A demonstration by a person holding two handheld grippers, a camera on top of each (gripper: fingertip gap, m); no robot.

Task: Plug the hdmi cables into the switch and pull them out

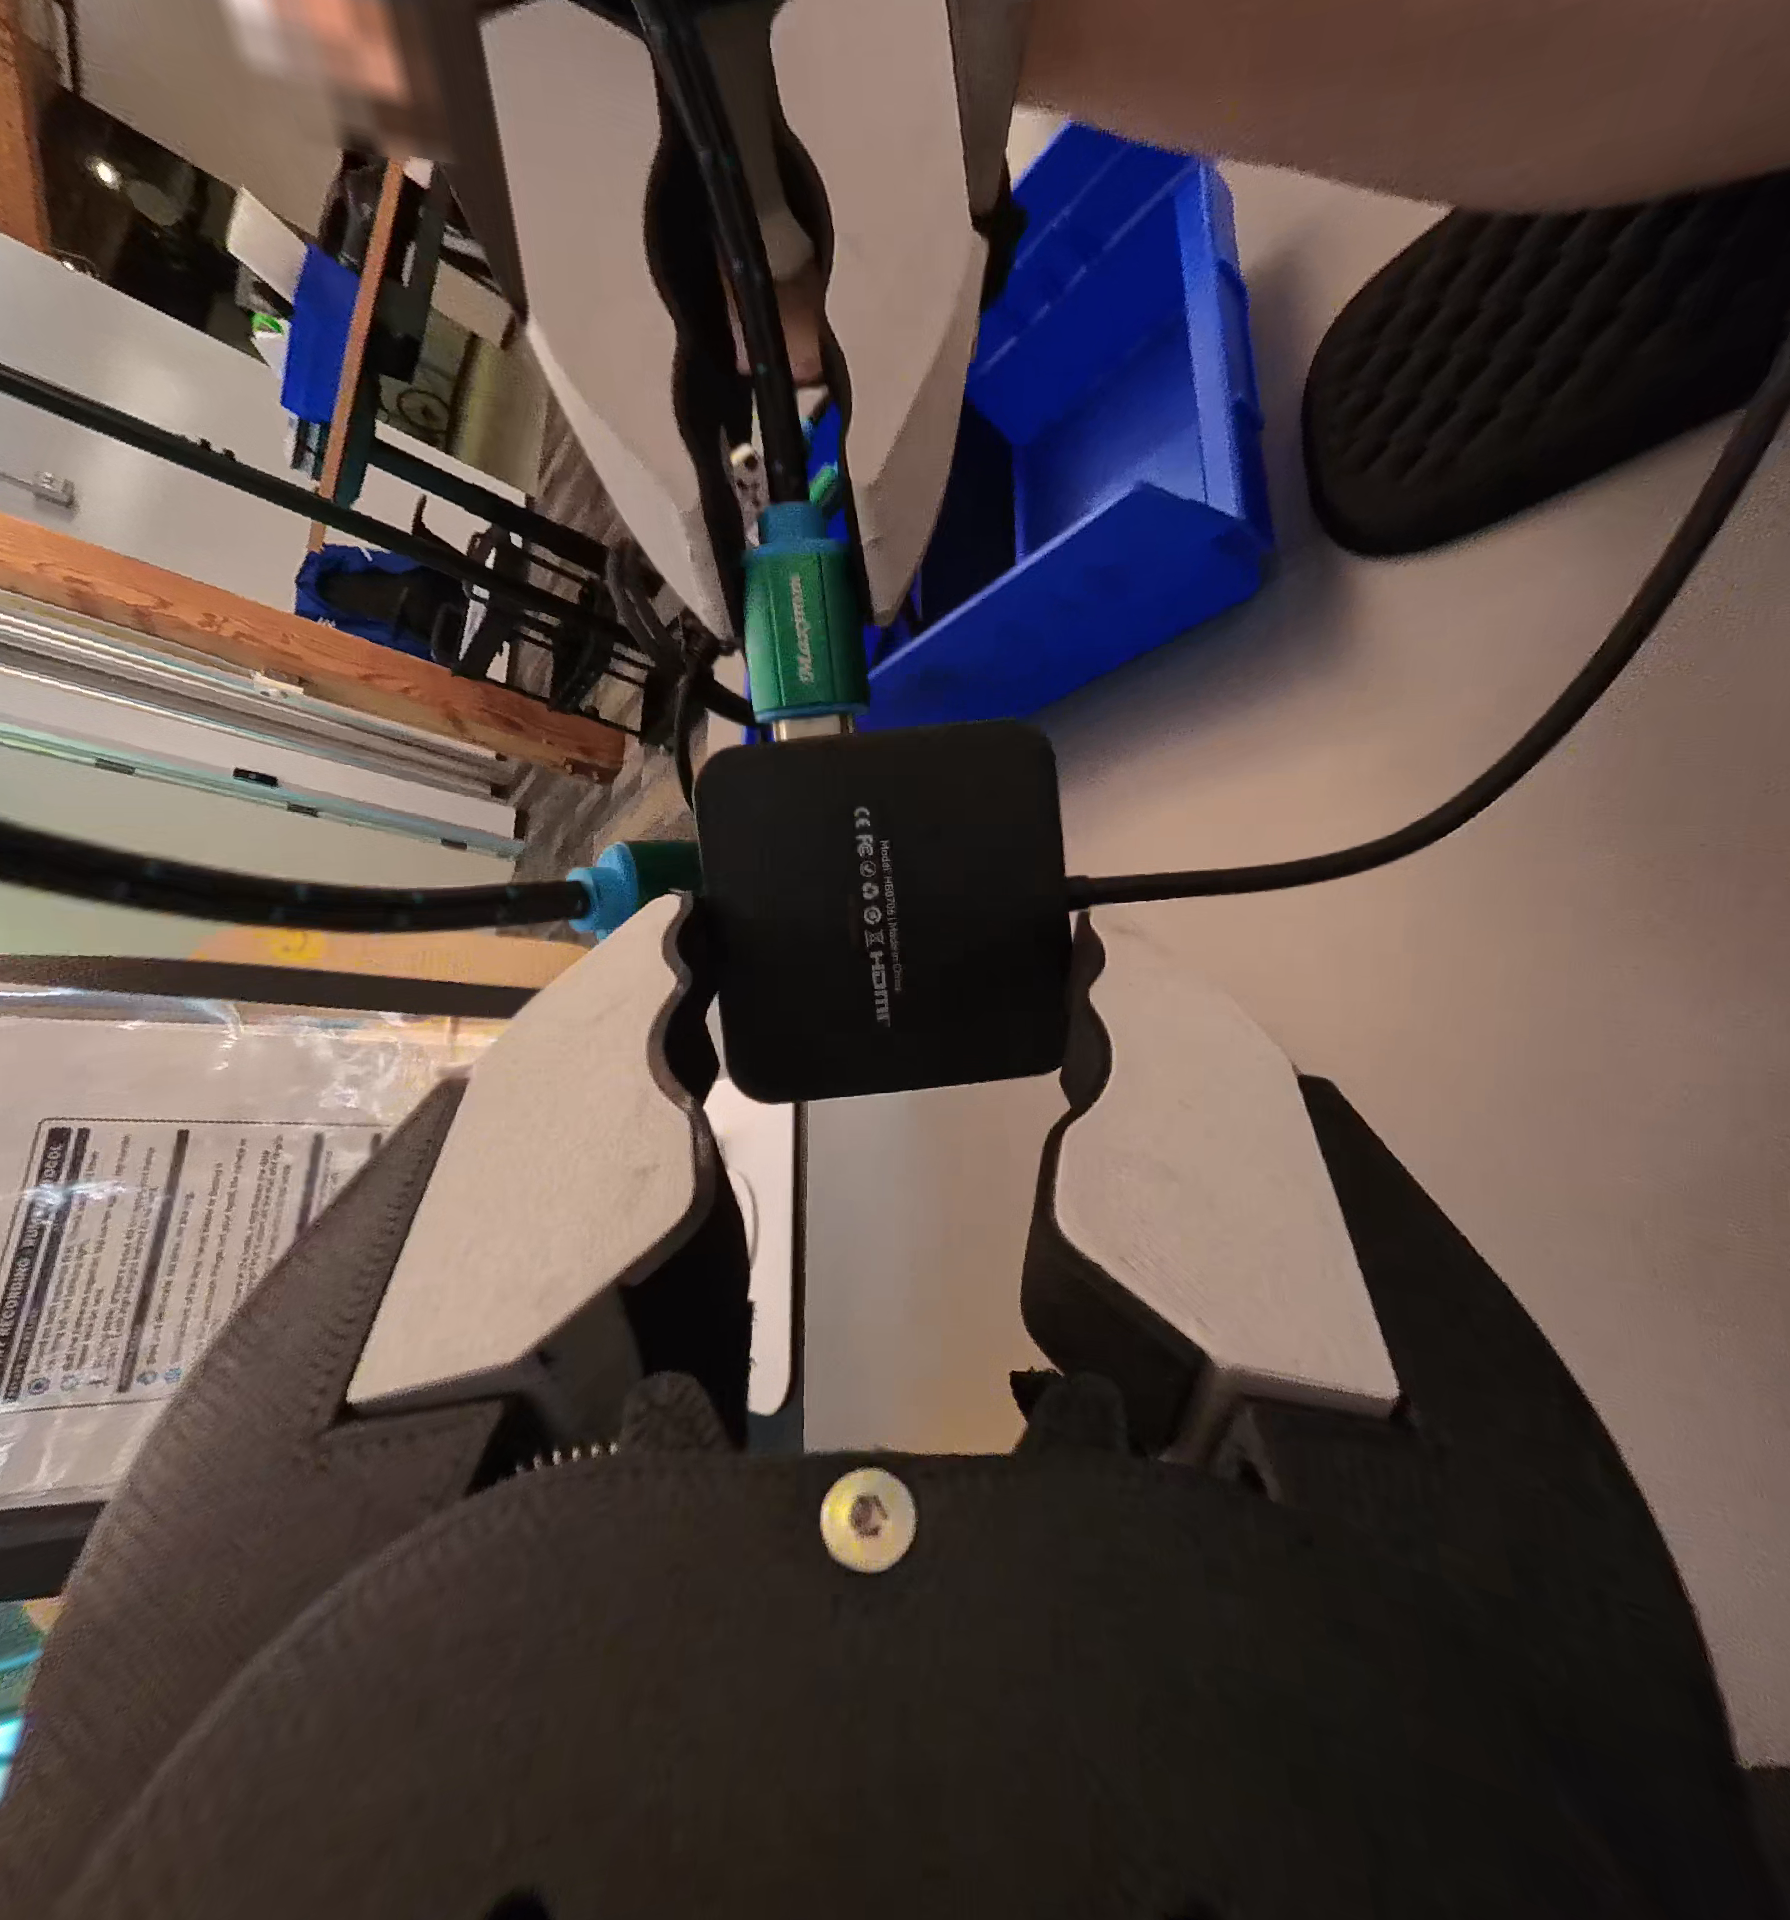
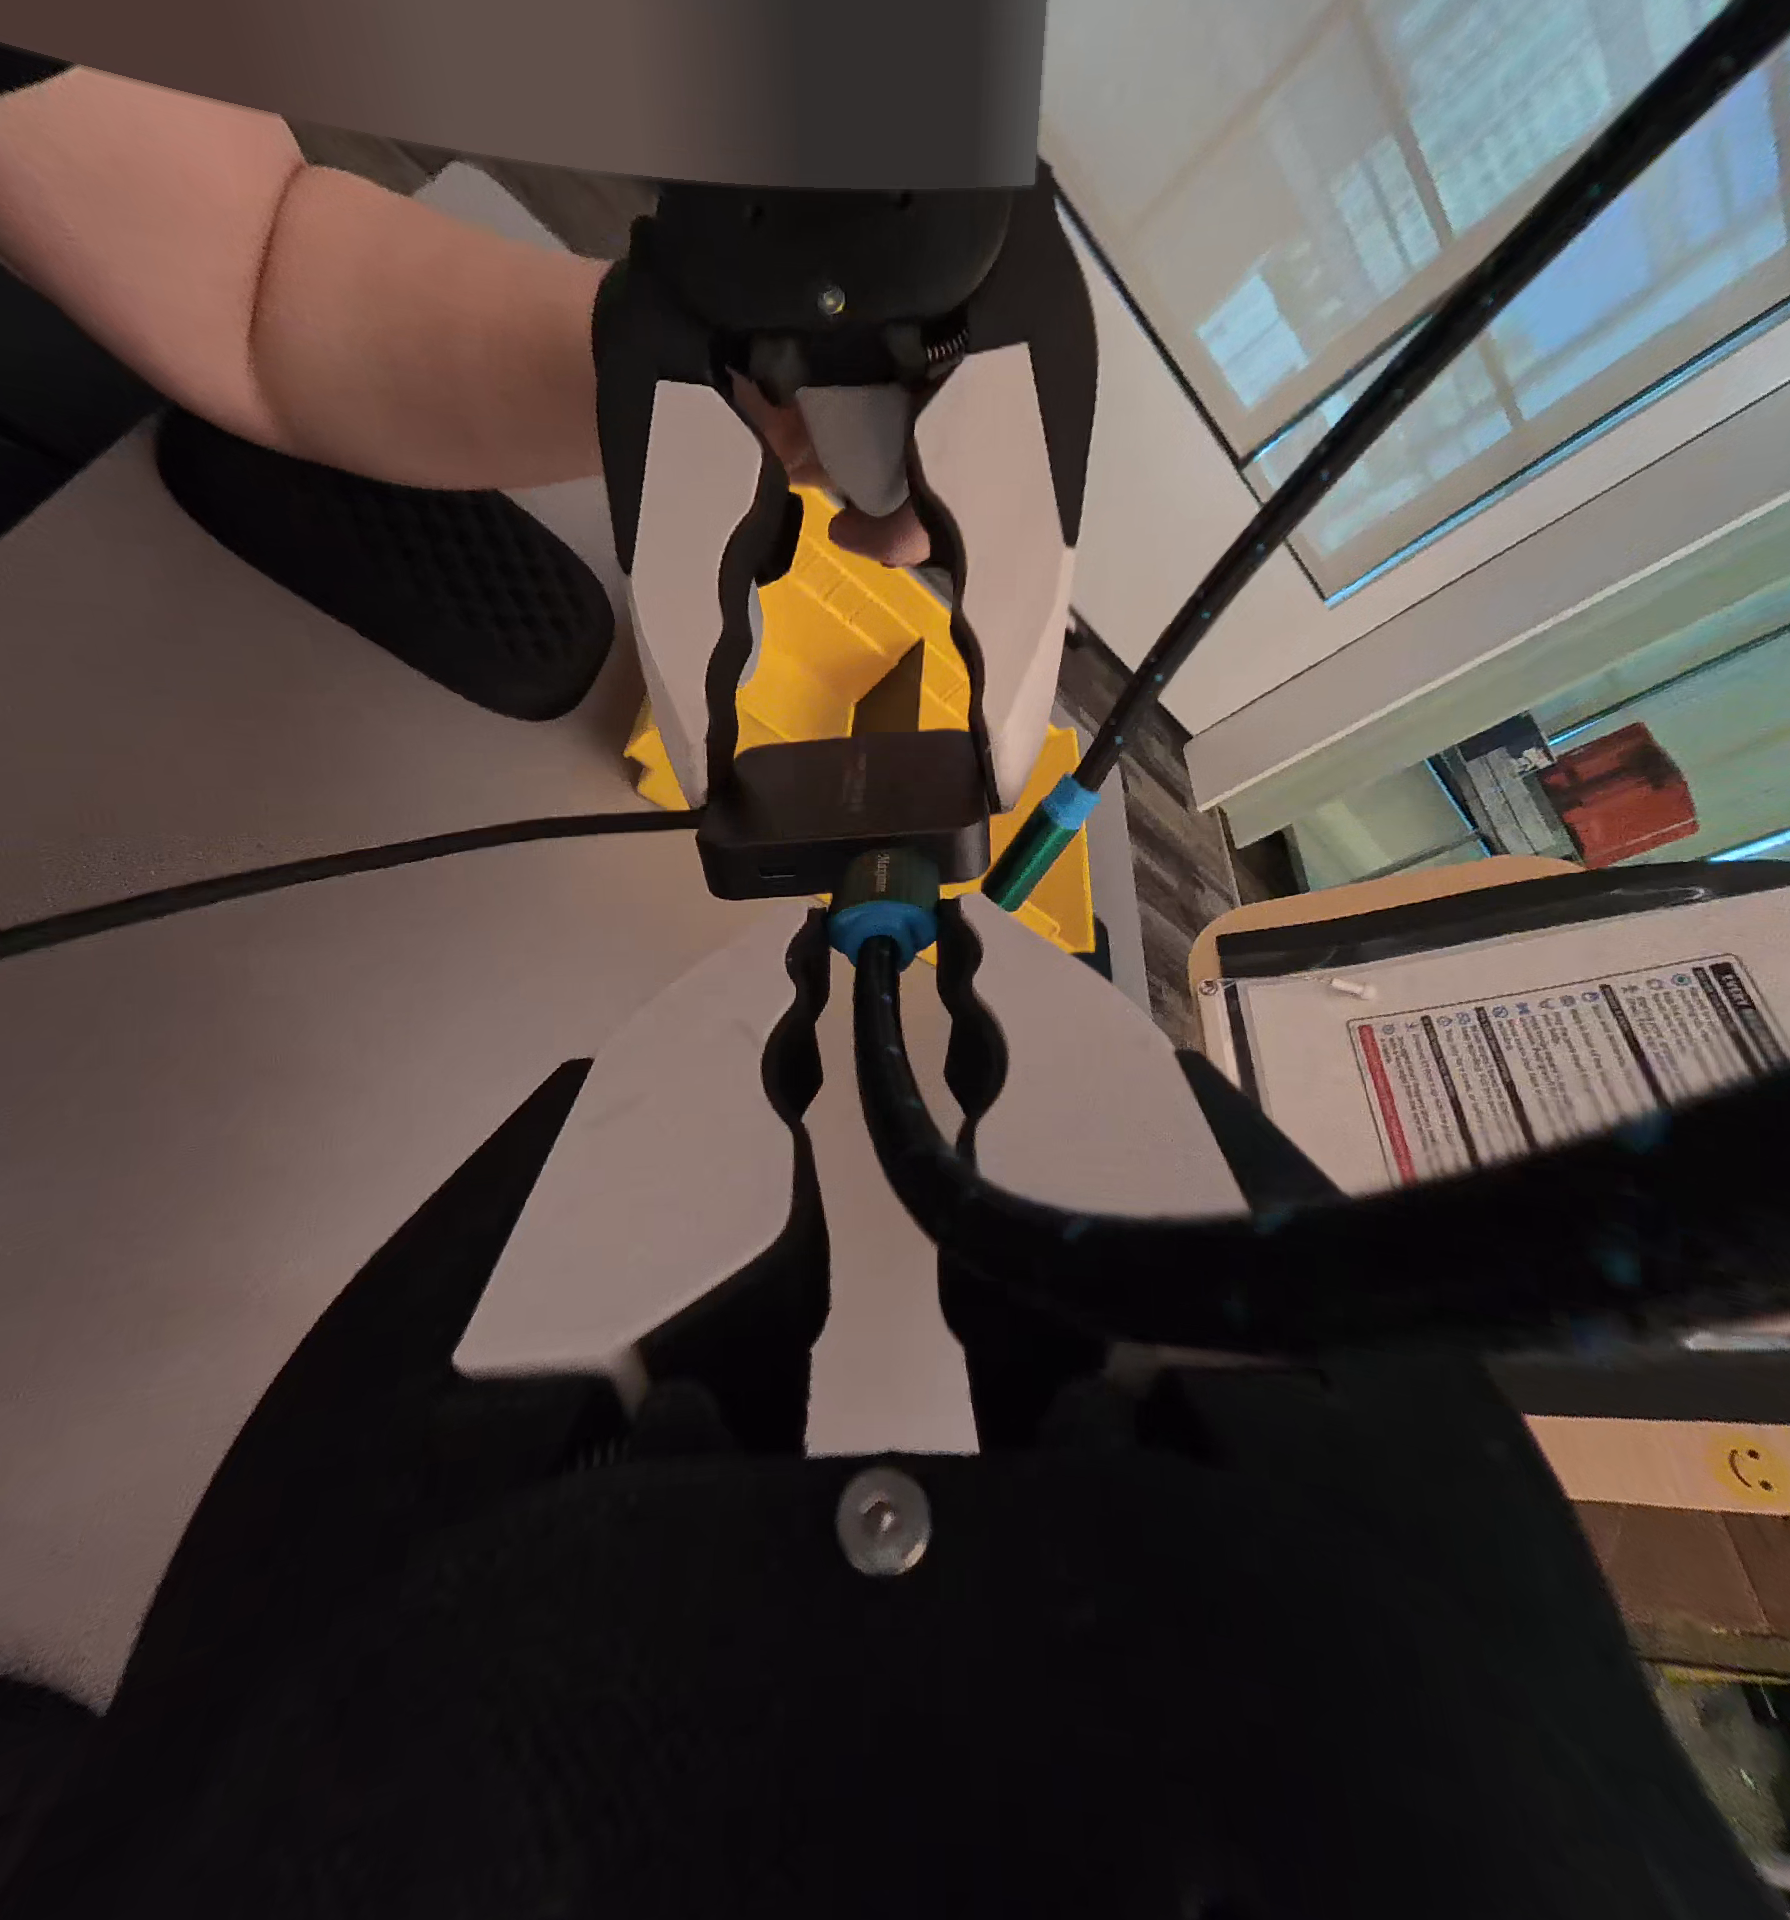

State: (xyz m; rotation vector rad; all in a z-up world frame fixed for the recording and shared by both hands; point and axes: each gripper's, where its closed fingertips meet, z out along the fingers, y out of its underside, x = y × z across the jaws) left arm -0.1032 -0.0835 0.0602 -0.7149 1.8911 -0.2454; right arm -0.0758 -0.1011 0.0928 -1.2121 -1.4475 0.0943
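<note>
My left gripper (image 1: 883,945) is shut on the black HDMI switch (image 1: 880,831) and holds it by its two sides above the white table. My right gripper (image 2: 880,935) is shut on the green HDMI plug (image 2: 878,878) at its blue collar. The plug (image 1: 797,634) meets the switch's far edge, and a little of its metal tip shows. A second green plug (image 1: 652,868) sits in the switch's left side. A thin black cable (image 1: 1390,842) leaves its right side. The right wrist view shows the left gripper (image 2: 849,800), the switch (image 2: 849,821) and the second plug (image 2: 1031,847).
A blue bin (image 1: 1109,416) stands behind the switch in the left wrist view, and a yellow bin (image 2: 870,644) in the right wrist view. A black ribbed pad (image 1: 1556,364) lies on the table (image 1: 1390,1143). A laminated sheet (image 2: 1545,1060) lies on a side surface. A person's forearm (image 2: 351,312) is near. Spacing between my two grippers at the tips: around 5 cm.
</note>
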